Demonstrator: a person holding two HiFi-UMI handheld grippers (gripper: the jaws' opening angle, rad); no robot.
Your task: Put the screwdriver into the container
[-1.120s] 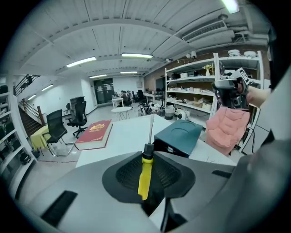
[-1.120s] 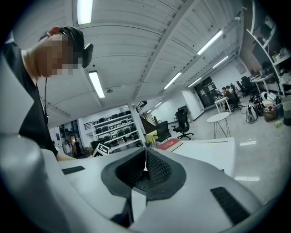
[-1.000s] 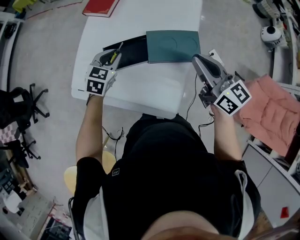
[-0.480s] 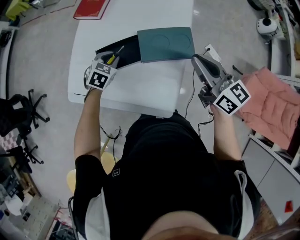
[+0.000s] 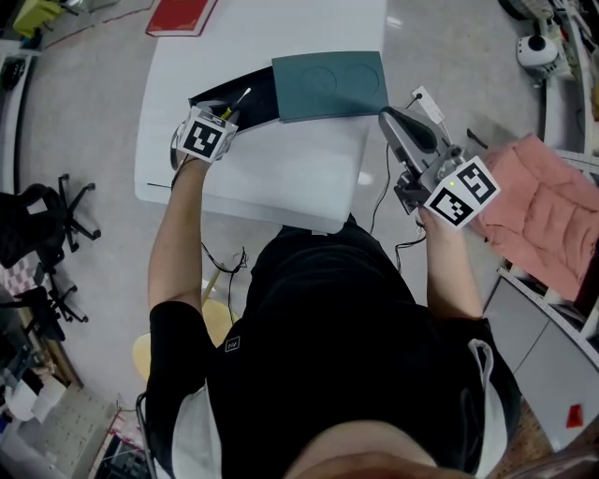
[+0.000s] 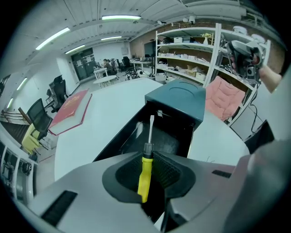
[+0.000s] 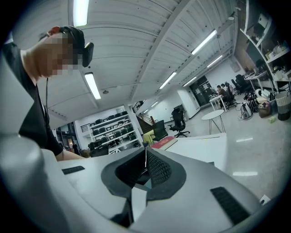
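My left gripper (image 5: pixel 223 113) (image 6: pixel 149 160) is shut on the yellow handle of a screwdriver (image 6: pixel 145 169) (image 5: pixel 232 104). The screwdriver's metal shaft points out over the open black inside of the container (image 6: pixel 159 136) (image 5: pixel 245 97). A teal lid (image 5: pixel 329 84) (image 6: pixel 179 96) covers the container's far half. My right gripper (image 5: pixel 391 124) (image 7: pixel 145 157) hangs off the table's right edge, jaws shut with nothing between them.
The container lies on a white table (image 5: pixel 281 173). A red book (image 5: pixel 180 16) (image 6: pixel 69 110) sits at the table's far left corner. A pink cushion (image 5: pixel 533 215) lies on a shelf unit at the right. Office chairs (image 5: pixel 42 224) stand on the floor at the left.
My left gripper has carried the screwdriver forward, so that its tip now reaches over the container's opening. The right gripper has stayed in place.
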